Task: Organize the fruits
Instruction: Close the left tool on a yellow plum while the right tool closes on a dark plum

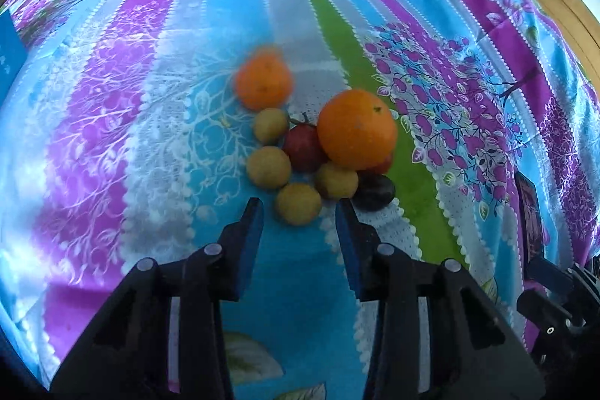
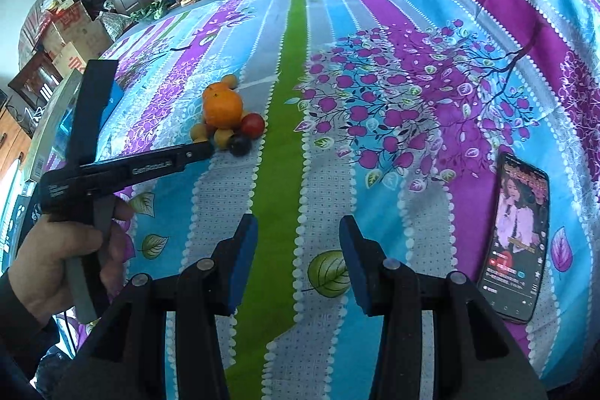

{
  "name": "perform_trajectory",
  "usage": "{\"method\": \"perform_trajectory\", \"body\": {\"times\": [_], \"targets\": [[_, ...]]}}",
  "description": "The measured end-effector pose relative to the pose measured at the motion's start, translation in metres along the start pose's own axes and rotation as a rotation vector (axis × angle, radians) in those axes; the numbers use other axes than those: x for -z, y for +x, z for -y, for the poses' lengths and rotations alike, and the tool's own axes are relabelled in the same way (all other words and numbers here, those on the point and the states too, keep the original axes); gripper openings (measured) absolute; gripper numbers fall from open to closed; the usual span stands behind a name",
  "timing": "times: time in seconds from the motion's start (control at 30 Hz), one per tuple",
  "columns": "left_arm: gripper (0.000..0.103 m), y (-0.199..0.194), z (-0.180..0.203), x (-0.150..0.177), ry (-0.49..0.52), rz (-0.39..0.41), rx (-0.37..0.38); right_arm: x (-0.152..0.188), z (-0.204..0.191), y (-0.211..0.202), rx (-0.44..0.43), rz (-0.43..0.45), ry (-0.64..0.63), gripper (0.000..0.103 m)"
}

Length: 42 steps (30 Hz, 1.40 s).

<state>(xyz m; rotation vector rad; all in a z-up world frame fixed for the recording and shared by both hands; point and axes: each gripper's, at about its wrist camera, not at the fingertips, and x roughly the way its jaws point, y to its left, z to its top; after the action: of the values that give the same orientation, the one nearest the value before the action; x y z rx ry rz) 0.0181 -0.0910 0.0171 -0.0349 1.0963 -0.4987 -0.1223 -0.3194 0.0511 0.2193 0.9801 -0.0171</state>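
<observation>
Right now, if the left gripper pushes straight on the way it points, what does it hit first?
Most likely the nearest small yellow fruit, just beyond the open left gripper at the pile's near edge; depth is hard to judge.

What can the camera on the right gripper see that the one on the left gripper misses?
Only the right view shows the phone face-on with its lit screen, the person's hand holding the left gripper from the side, plus the boxes and the doorway at the far left.

Only the left view shows the fruit pile close up: four small yellow fruits, the nearest just ahead of the open fingers.

Both show the big orange and the striped bedsheet.
</observation>
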Motion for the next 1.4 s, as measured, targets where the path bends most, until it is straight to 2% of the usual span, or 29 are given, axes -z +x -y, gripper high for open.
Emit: {"method": "perform_trajectory", "body": {"times": [0.03,0.1,0.17,0.27,0.53,0.6,0.73,0.97,1.03,1.17,1.27,1.4], "targets": [[0.039,0.002,0.001,0.0,0.008,-0.002,0.006,0.0,0.0,0.003,-0.014,-0.005,0.0,0.048],[0.026,0.001,0.001,0.002,0.018,0.009,0.004,-0.001,-0.001,0.008,-0.035,-0.007,-0.003,0.048],[0.026,-0.004,-0.002,0.006,0.009,0.019,0.01,-0.002,-0.004,0.013,-0.065,-0.008,-0.011,0.048],[0.026,-0.018,-0.008,0.015,-0.01,0.04,0.009,-0.011,-0.014,0.026,-0.125,-0.003,-0.05,0.038],[0.026,-0.043,-0.029,0.031,-0.081,0.051,0.014,-0.045,-0.04,0.084,-0.237,-0.022,-0.181,0.038],[0.026,-0.042,-0.031,0.032,-0.081,0.046,0.014,-0.051,-0.045,0.097,-0.234,-0.029,-0.21,0.038],[0.026,-0.04,-0.032,0.032,-0.082,0.04,0.019,-0.059,-0.053,0.117,-0.173,-0.035,-0.257,0.038],[0.026,-0.035,-0.029,0.032,-0.075,0.028,0.033,-0.063,-0.054,0.13,-0.153,-0.037,-0.296,0.036],[0.026,-0.037,-0.027,0.032,-0.075,0.028,0.03,-0.061,-0.055,0.129,-0.14,-0.032,-0.295,0.028],[0.026,-0.049,-0.021,0.03,-0.064,0.048,0.001,-0.059,-0.053,0.11,-0.12,0.002,-0.258,0.028],[0.026,-0.071,-0.015,0.024,-0.049,0.087,-0.047,-0.06,-0.054,0.076,-0.081,0.059,-0.216,0.028],[0.026,-0.116,-0.007,0.015,-0.029,0.193,-0.085,-0.059,-0.065,0.018,-0.025,0.169,-0.198,0.028]]}}
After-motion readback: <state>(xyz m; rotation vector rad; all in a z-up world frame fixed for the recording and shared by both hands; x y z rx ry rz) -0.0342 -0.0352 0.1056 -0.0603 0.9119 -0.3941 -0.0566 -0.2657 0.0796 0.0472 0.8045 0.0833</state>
